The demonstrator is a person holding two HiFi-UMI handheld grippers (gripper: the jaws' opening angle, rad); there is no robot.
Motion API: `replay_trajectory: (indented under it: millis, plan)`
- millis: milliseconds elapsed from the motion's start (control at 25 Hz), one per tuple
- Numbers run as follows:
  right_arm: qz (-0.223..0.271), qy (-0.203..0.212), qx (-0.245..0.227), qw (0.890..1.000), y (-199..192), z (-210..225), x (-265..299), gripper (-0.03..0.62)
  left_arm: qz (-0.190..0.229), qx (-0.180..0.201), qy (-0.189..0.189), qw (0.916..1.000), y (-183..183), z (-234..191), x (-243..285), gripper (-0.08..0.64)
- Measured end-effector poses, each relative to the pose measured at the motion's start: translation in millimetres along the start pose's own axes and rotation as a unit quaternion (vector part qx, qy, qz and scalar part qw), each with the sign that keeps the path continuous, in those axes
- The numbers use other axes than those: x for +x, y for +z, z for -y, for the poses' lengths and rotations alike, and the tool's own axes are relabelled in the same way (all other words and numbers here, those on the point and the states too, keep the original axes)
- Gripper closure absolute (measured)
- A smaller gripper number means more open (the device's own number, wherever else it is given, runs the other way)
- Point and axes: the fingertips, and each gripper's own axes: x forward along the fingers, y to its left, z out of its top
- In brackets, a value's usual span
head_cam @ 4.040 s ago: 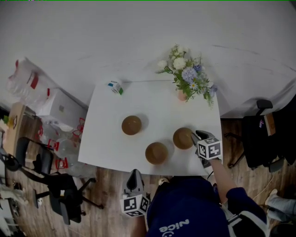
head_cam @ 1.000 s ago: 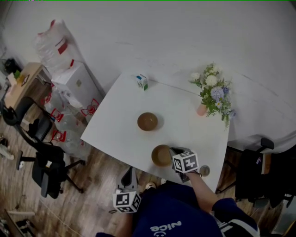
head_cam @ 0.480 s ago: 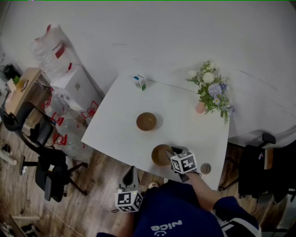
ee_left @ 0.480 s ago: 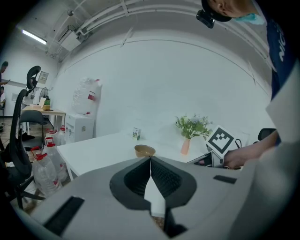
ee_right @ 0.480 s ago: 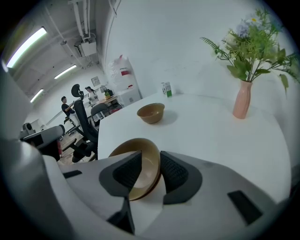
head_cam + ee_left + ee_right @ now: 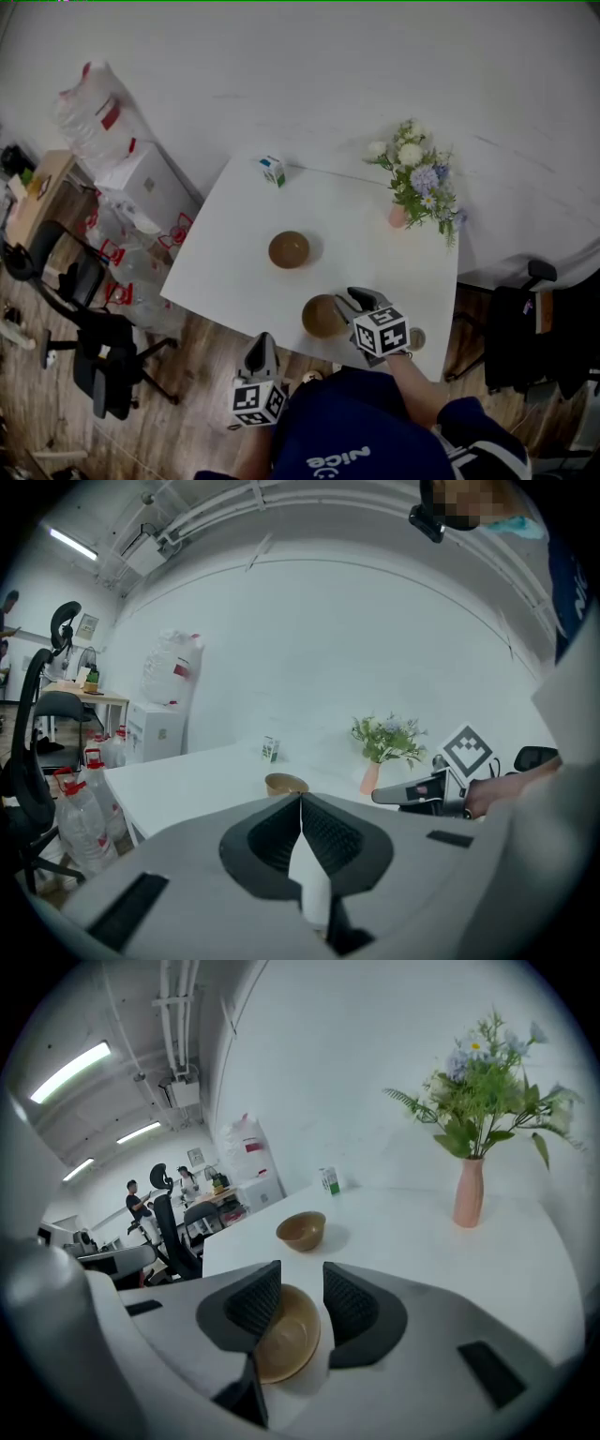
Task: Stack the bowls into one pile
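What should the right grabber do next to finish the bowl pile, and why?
Probably lift the right gripper away and reach for the far bowl. Its jaws are opening, and the near bowl between them is not pinched, so it looks set down. The far bowl sits alone on the table, apart from the near one.

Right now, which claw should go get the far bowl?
Probably the right claw: its jaws are opening, the near bowl between them, over the table and facing the far bowl. The left claw is shut and hangs off the table's edge.
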Motion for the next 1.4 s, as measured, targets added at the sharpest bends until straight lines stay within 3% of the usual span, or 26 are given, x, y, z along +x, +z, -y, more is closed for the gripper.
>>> replay_trajectory:
  millis: [240, 520, 680, 760, 800, 1400]
  plan:
    - [0.065, -0.007, -0.035, 0.997, 23.9, 1.0, -23.5, 0.443, -0.014, -0.012, -0.013, 0.9997, 7.5, -3.8, 28.3, 0.541]
    - [0.082, -0.019, -0.035, 0.996, 22.6, 0.4, -41.1, 0.467, -0.022, -0.031, -0.018, 0.9991, 20.0, -14.0, 64.8, 0.540]
    - [0.091, -0.048, -0.070, 0.992, 22.7, -1.6, -46.1, 0.503, -0.031, -0.036, -0.017, 0.9987, 26.0, -21.0, 85.0, 0.535]
    - [0.096, -0.053, -0.079, 0.991, 23.5, -2.8, -47.7, 0.512, -0.037, -0.042, -0.026, 0.9981, 27.5, -22.1, 95.3, 0.472]
    - [0.097, -0.053, -0.078, 0.991, 23.9, -3.2, -48.0, 0.512, -0.041, -0.045, -0.030, 0.9977, 28.2, -22.8, 101.0, 0.434]
    - [0.084, -0.089, -0.047, 0.991, 14.3, 11.1, -48.5, 0.517, -0.134, -0.048, -0.029, 0.9894, 15.0, -59.7, 192.8, 0.416]
